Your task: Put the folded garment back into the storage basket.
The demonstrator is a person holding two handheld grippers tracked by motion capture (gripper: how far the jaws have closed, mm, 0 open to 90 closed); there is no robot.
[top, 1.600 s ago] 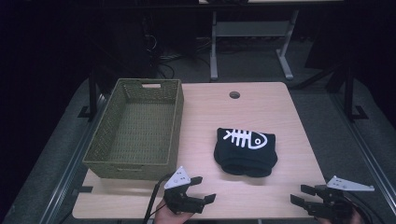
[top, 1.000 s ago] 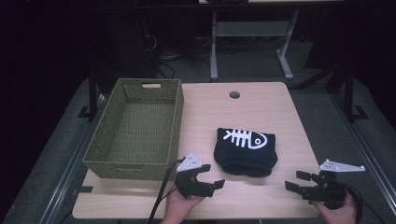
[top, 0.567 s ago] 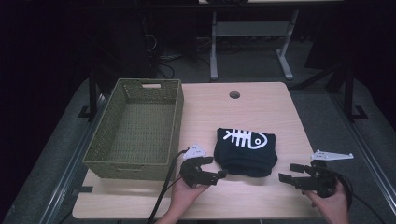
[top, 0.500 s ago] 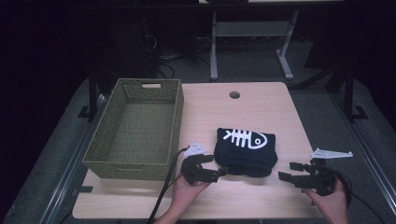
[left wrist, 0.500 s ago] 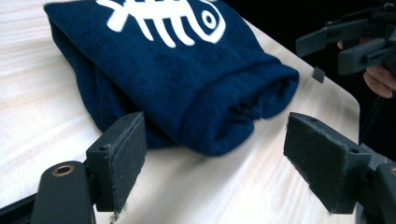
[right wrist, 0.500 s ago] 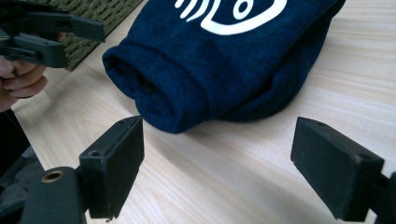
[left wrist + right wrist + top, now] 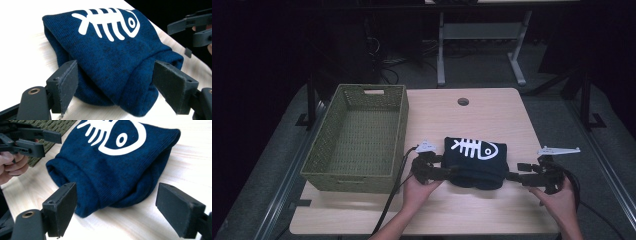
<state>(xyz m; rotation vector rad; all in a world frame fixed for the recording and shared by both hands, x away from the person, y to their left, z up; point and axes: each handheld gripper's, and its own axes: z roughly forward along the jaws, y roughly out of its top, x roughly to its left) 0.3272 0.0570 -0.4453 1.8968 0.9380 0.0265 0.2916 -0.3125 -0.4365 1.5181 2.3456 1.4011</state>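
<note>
My left gripper lies low at the near-left corner of a folded navy knit hat, its fingers spread wide with the fabric bulging between them, the left pad touching the knit. My right gripper comes in level from the hat's near-right side, fingers likewise parted, just short of the cloth. The hat, marked with a white fish skeleton, rests flat on the wooden surface, near its front edge. Just to the left, the green woven basket sits with nothing inside.
</note>
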